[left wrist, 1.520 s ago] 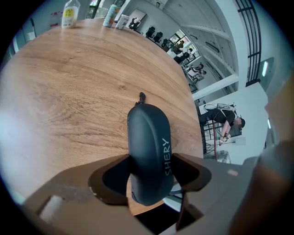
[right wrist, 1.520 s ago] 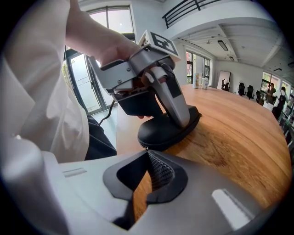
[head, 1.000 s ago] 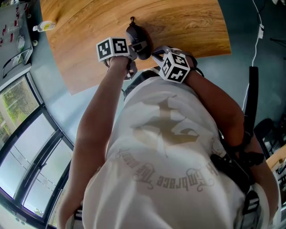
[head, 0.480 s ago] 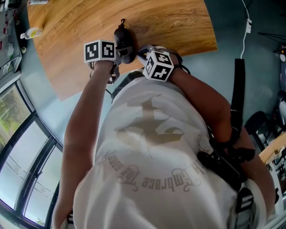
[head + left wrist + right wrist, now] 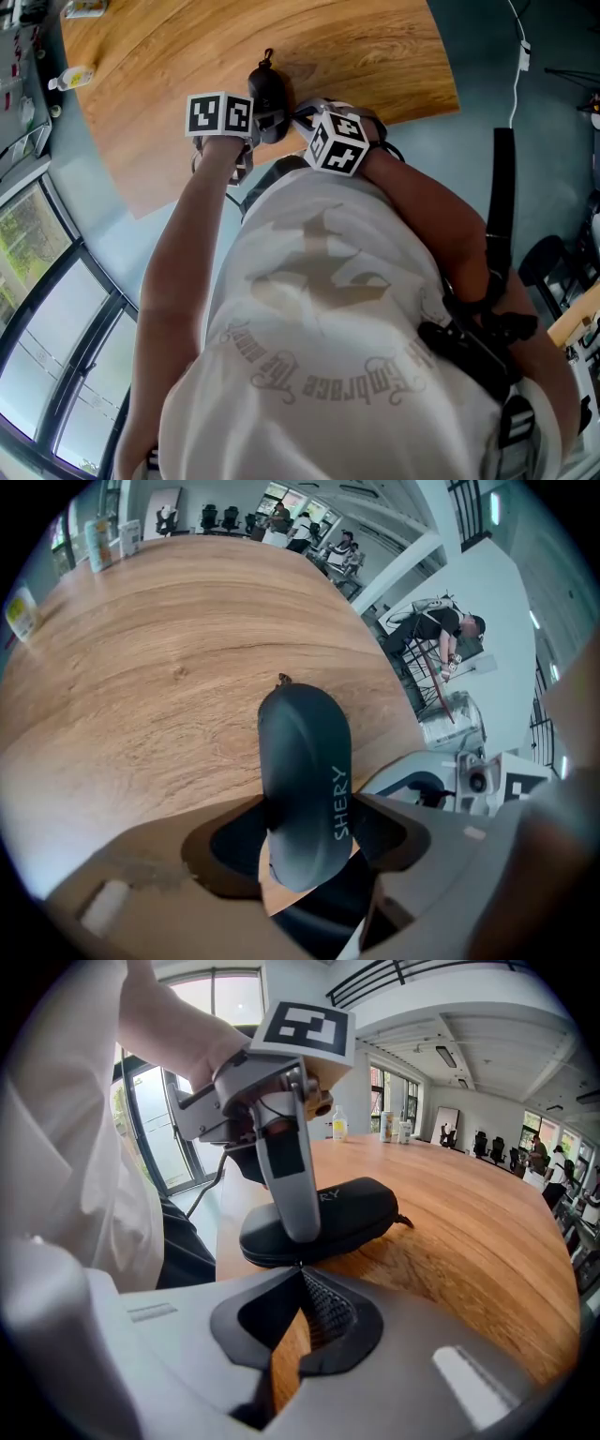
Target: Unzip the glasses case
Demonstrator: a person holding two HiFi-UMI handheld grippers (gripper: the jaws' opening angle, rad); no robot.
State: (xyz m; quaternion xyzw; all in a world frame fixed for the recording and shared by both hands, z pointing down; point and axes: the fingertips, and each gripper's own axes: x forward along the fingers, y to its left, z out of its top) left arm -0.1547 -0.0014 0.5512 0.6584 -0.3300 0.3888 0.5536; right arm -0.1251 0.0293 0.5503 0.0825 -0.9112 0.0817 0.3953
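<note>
A black zipped glasses case (image 5: 265, 89) lies near the front edge of the wooden table (image 5: 375, 56). My left gripper (image 5: 255, 120) is shut across the case's near end (image 5: 305, 771), with one jaw on each long side. In the right gripper view a left finger (image 5: 286, 1176) crosses the case's (image 5: 347, 1208) top. My right gripper (image 5: 299, 1266) sits just in front of that end, its tips pinched together at the zip seam, apparently on the small zip pull, which is barely visible. A short loop (image 5: 283, 679) sticks out of the case's far end.
Small bottles (image 5: 75, 77) stand at the table's far left corner, and more bottles (image 5: 389, 1127) show at its far end. The table edge lies close under both hands. Windows run along the left; people and office chairs are far behind the table (image 5: 141, 686).
The left gripper has rolled a little about the case while staying clamped on it. The right gripper and the case have kept their places; the head camera shifted slightly.
</note>
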